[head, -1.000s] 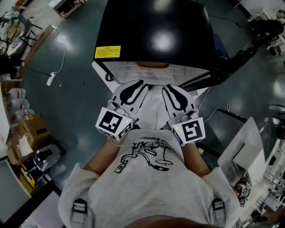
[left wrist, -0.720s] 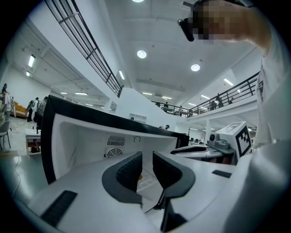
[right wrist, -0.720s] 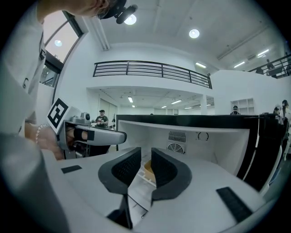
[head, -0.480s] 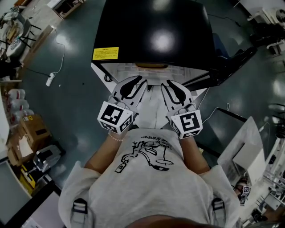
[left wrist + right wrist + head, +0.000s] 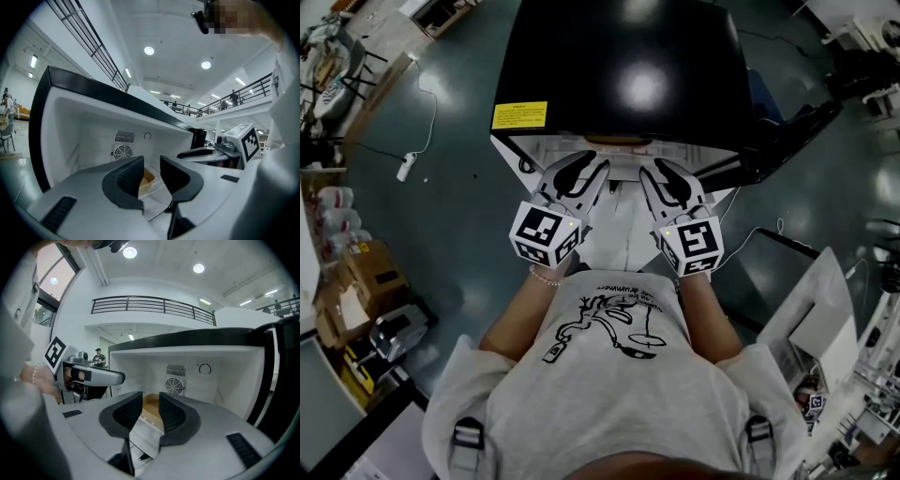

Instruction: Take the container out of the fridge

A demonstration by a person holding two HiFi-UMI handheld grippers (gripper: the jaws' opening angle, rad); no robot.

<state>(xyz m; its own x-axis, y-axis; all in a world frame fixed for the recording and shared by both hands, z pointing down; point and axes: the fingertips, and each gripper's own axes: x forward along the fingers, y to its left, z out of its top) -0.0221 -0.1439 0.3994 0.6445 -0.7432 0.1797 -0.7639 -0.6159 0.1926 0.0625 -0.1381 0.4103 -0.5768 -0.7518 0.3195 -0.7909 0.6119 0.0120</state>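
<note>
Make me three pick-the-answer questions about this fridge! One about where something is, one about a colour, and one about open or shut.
1. Where is the small tan container?
A) inside the small black-topped fridge
B) on the floor
C) on the fridge's top

2. What colour is the rectangular sticker on the fridge's top?
A) blue
B) yellow
C) pink

3. The fridge's front is:
A) shut
B) taped over
C) open

Answers:
1 A: the container shows inside the white walls, in front of the round fan grille.
2 B: the head view shows the sticker bright yellow against the black.
3 C: both gripper views look straight into the white inside.
</note>
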